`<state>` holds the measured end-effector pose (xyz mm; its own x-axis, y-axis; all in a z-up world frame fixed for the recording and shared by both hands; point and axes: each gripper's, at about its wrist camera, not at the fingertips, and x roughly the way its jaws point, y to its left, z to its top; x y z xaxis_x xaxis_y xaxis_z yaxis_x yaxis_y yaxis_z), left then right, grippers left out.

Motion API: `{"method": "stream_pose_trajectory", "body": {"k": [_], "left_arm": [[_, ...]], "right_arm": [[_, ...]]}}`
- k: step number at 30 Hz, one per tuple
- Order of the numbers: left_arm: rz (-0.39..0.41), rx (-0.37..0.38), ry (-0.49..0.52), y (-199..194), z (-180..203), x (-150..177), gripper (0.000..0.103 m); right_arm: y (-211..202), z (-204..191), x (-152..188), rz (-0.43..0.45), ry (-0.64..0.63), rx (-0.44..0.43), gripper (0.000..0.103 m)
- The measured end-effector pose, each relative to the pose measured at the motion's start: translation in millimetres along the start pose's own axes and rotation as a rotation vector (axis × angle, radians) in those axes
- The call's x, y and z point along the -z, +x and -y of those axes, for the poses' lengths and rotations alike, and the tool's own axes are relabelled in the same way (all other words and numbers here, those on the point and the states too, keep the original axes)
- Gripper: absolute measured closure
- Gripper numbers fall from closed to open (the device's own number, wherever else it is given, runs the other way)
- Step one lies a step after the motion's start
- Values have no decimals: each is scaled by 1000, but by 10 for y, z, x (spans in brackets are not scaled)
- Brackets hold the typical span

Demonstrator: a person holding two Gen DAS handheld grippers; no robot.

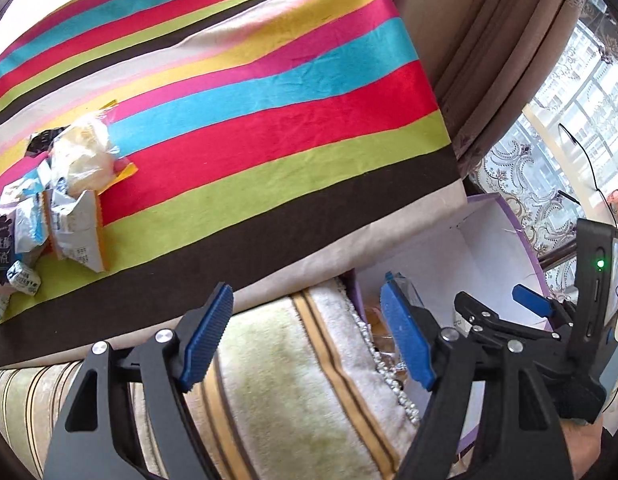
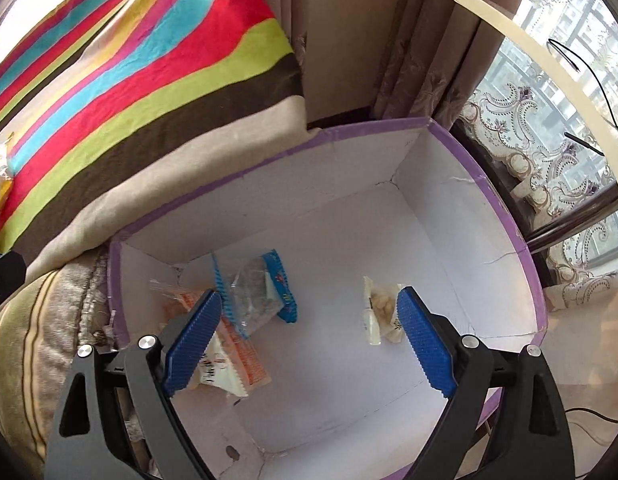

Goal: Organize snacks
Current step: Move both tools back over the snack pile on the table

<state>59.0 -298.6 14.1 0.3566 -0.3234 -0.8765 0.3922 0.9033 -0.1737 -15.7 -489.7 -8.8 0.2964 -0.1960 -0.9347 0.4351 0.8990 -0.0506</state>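
A pile of snack packets (image 1: 57,200) lies at the left on the striped cloth (image 1: 249,120). My left gripper (image 1: 309,336) is open and empty above the sofa edge, right of the pile. A purple-rimmed white box (image 2: 389,128) stands beside the sofa; it also shows in the left wrist view (image 1: 489,232). My right gripper (image 2: 309,340) is open and empty above the box. Inside lie a blue-edged clear packet (image 2: 261,296), an orange packet (image 2: 233,356) and a small pale packet (image 2: 379,308). The right gripper (image 1: 505,308) also shows in the left wrist view over the box.
A striped plush sofa cover (image 1: 309,380) lies under the left gripper. Brown curtains (image 2: 409,40) hang behind the box. A window with lace trim (image 2: 549,140) is at the right. A black cable (image 2: 589,68) hangs near the window.
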Motion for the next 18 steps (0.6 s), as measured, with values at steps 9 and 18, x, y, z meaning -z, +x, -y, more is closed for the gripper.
{"method": "stream_pose_trajectory", "body": {"k": [9, 18], "left_arm": [[42, -67, -176, -348, -886, 234, 26], [71, -107, -334, -622, -1690, 543, 26]], "right_arm": [[-317, -635, -53, 26, -52, -129, 16], [-478, -1341, 28, 53, -142, -203, 16]]}}
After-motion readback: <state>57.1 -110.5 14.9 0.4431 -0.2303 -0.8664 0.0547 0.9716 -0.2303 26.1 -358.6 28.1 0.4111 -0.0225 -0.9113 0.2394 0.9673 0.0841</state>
